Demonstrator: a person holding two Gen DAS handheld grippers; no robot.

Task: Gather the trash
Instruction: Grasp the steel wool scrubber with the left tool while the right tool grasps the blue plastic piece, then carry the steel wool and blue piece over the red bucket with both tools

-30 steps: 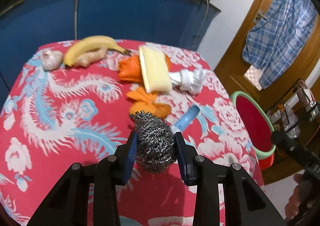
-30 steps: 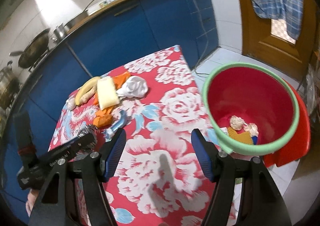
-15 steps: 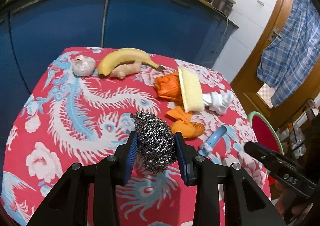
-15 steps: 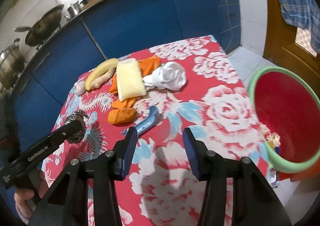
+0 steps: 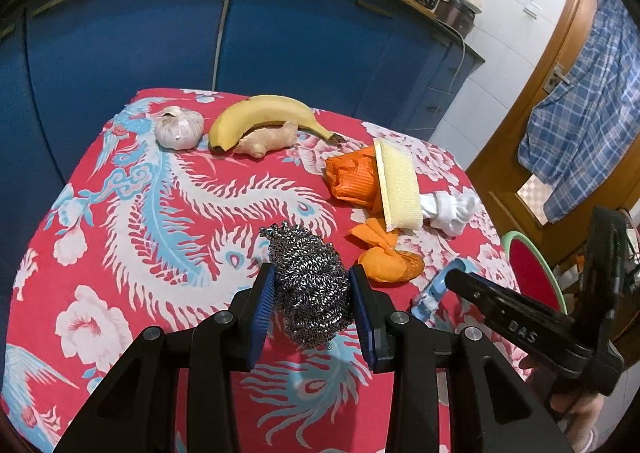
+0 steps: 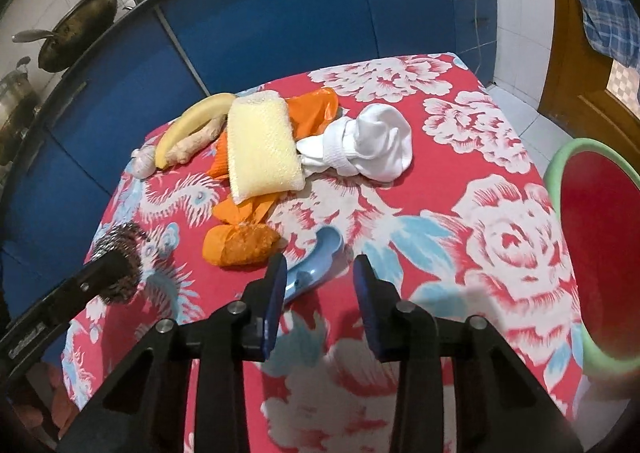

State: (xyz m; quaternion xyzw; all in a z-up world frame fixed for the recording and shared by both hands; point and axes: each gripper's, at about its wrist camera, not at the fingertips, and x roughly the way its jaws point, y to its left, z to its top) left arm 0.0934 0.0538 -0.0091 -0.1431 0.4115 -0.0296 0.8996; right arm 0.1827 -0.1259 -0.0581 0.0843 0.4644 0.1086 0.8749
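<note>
My left gripper (image 5: 312,295) is shut on a steel wool scourer (image 5: 310,285) and holds it over the red flowered tablecloth (image 5: 160,213). My right gripper (image 6: 320,285) is open and empty, just above a blue plastic piece (image 6: 316,259) lying between its fingertips. An orange tied bag (image 6: 240,243), a yellow sponge (image 6: 260,151) on orange wrapping (image 6: 316,109) and a white crumpled sock (image 6: 372,145) lie beyond. The red bin with a green rim (image 6: 600,253) stands off the table's right edge.
A banana (image 5: 260,113), a ginger root (image 5: 268,139) and a garlic bulb (image 5: 178,129) lie at the table's far side. Blue kitchen cabinets (image 5: 280,33) stand behind. A wooden door with a checked cloth (image 5: 580,113) is at the right.
My left gripper has drawn back and left with the scourer. My right gripper has swung from the bin toward the table, narrowed, and come down over the blue piece.
</note>
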